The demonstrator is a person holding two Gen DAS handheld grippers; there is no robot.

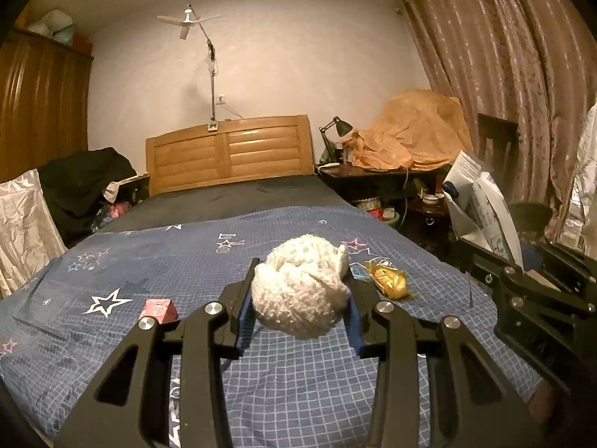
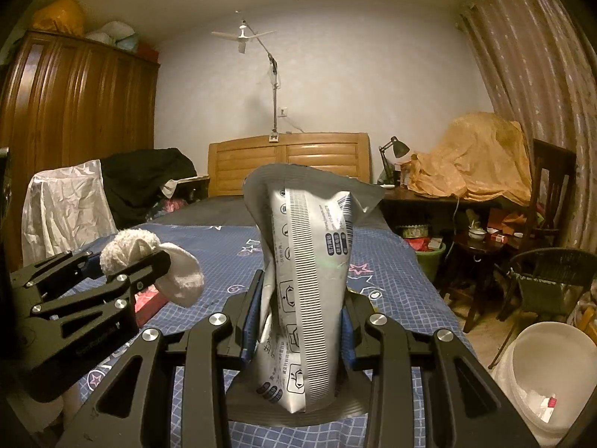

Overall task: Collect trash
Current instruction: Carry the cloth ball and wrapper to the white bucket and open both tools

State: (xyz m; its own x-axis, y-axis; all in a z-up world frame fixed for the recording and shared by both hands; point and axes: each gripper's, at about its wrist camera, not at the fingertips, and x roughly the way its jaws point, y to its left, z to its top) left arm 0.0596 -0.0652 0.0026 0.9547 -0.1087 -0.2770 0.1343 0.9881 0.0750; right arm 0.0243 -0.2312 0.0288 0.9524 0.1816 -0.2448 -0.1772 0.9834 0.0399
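The crumpled white wad (image 1: 302,287), soft and light by its look, hung above the bed (image 1: 112,261), pinched across its middle by the left tongs (image 1: 298,298), half closed. It had no clear long axis. The right tongs (image 2: 298,321) clamped an upright silver pouch (image 2: 309,280), mouth up.

The silver pouch (image 2: 309,291) in my right claw (image 2: 302,321) has rows of Chinese writing, small picture signs and a long stripe of lines, but the words are too small for me to read. The blue bed sheet (image 1: 149,261) shows the letters "LOVE" among its stars.
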